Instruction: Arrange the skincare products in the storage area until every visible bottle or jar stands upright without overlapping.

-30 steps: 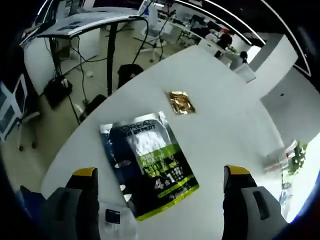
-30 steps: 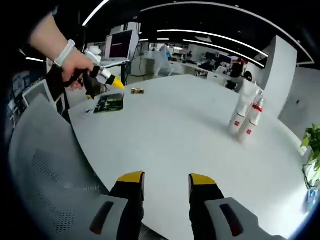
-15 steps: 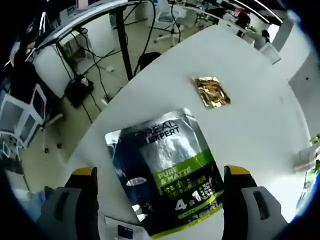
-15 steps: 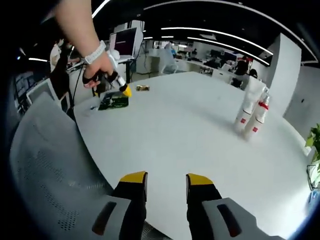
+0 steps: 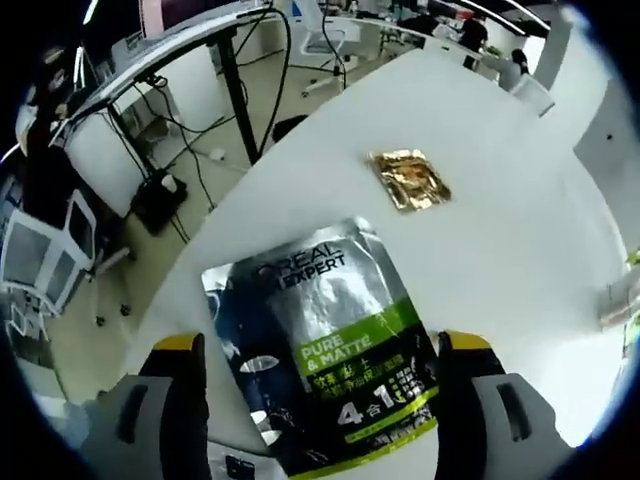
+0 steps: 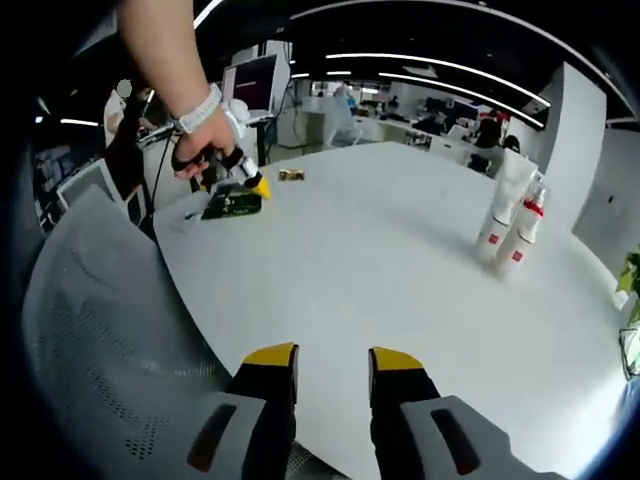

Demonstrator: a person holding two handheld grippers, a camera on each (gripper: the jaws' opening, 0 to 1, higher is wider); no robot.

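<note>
A black, silver and green L'Oreal sachet (image 5: 320,350) lies flat near the white table's edge. My left gripper (image 5: 322,342) hovers over it, open, with one jaw on each side. A small gold sachet (image 5: 408,180) lies further in. In the right gripper view, a hand (image 6: 200,140) holds the left gripper (image 6: 245,180) above the same dark sachet (image 6: 232,203), with the gold sachet (image 6: 291,175) beyond it. Two white bottles with red labels (image 6: 510,230) stand upright close together at the far right. My right gripper (image 6: 333,358) is low over the table's near edge, slightly open, with nothing between its jaws.
The round white table (image 6: 380,270) has wide bare room between the sachets and the bottles. A grey mesh chair back (image 6: 90,330) stands at the near left. Beyond the table's edge are floor cables and a desk leg (image 5: 235,90). A green plant (image 6: 630,270) sits at the far right.
My left gripper has come closer over the L'Oreal sachet, which now looks larger between the jaws. The right gripper has stayed nearly still.
</note>
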